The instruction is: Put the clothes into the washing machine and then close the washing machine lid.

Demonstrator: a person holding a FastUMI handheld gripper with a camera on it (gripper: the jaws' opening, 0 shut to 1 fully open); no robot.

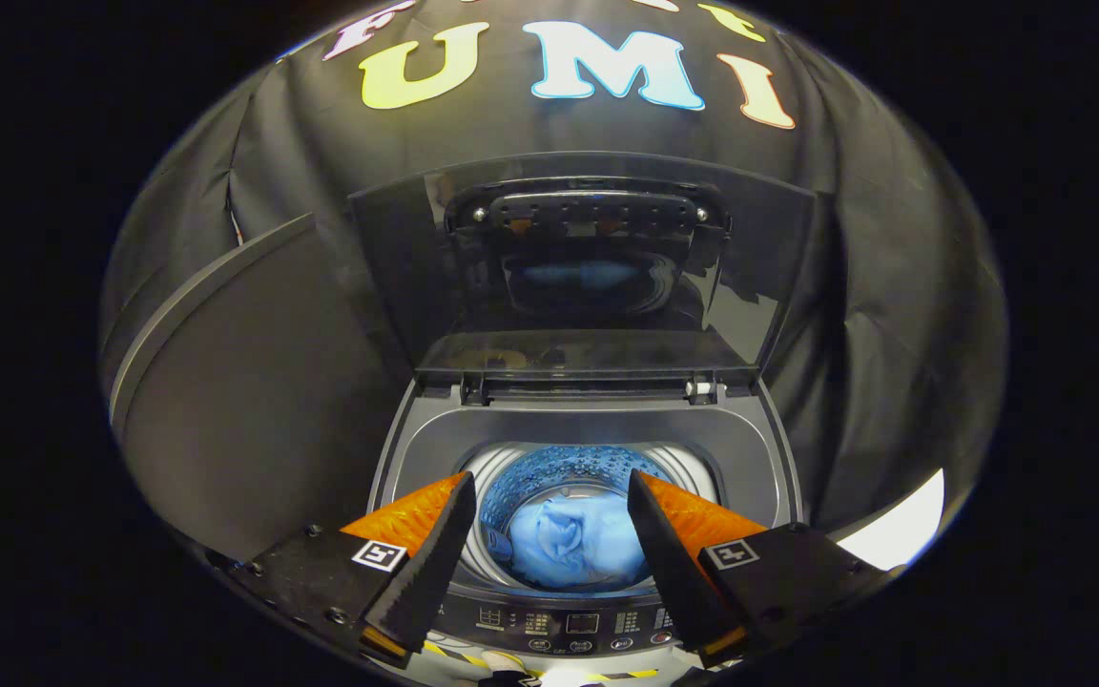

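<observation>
Two fingers of the gripper (549, 520) stood apart, holding nothing, above the drum (570, 520) of the washing machine (750, 448). Down inside the drum lay the blue clothes (564, 549), apparently dropped in. Behind the drum the lid (588, 267) stood upright, not yet closed.

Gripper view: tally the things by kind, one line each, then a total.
Washer: 1
Lid, raised: 1
Blue garment in the drum: 1
Grey panel beside the washer: 1
Gripper, fingers open and empty above the drum: 1
Total: 5
</observation>
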